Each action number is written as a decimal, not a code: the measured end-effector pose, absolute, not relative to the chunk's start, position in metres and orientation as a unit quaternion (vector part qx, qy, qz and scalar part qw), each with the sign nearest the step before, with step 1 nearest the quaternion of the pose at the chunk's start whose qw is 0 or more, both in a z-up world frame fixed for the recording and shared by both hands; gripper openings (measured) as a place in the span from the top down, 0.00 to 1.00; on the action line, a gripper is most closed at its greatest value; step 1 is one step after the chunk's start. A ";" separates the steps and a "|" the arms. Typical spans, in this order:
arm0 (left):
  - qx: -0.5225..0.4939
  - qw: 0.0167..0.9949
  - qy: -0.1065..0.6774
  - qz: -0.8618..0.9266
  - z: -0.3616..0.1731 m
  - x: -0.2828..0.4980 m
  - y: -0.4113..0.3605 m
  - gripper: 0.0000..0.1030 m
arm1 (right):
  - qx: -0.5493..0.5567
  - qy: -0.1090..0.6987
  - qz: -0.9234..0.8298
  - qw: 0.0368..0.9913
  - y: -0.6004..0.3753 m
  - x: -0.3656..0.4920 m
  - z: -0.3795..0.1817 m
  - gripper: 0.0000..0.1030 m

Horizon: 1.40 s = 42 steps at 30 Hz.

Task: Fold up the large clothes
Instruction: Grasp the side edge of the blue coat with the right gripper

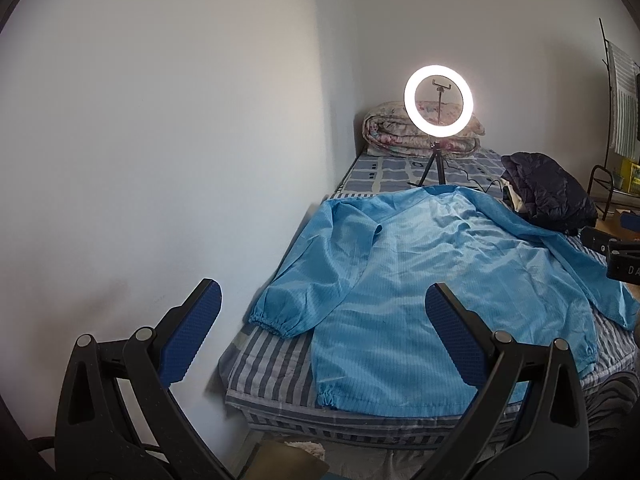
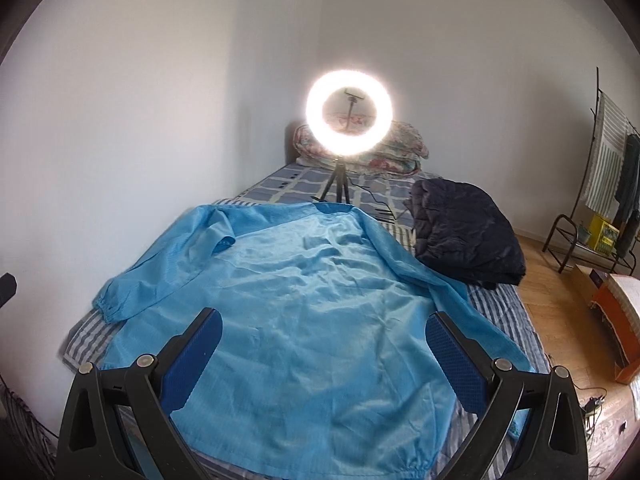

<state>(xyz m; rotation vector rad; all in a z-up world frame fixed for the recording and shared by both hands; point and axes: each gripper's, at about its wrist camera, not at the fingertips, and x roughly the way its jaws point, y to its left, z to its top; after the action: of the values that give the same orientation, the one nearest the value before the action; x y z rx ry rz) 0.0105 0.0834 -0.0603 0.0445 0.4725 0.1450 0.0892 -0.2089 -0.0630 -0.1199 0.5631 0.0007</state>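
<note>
Left gripper (image 1: 322,332) and right gripper (image 2: 323,356): jaws are spread wide, nothing held, both raised above the near end of the bed (image 2: 86,330). The blue garment (image 2: 304,304) is laid flat on the striped sheet, long axis running away from the cameras, hem nearest, collar farthest, sleeves angled outward. Beyond are seen a dark jacket (image 2: 466,232) and a lit ring light (image 2: 352,110). No legible writing is resolved on the garment.
</note>
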 end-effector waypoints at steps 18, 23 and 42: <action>-0.012 0.961 0.273 0.043 -0.133 0.027 0.123 0.00 | -0.071 0.286 0.126 0.947 -0.110 0.174 -0.099 0.04; -0.024 0.960 0.276 0.035 -0.139 0.028 0.128 0.01 | -0.050 0.345 0.208 0.914 -0.076 0.215 -0.133 0.13; -0.076 0.949 0.301 0.054 -0.149 0.036 0.155 0.01 | 0.210 0.574 0.286 0.738 -0.010 0.341 -0.293 0.42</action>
<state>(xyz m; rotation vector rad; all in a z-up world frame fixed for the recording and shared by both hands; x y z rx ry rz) 0.0359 0.1555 -0.1486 -0.1544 0.6132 0.1104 0.3411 -0.0103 -0.2929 0.4599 1.2598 0.6273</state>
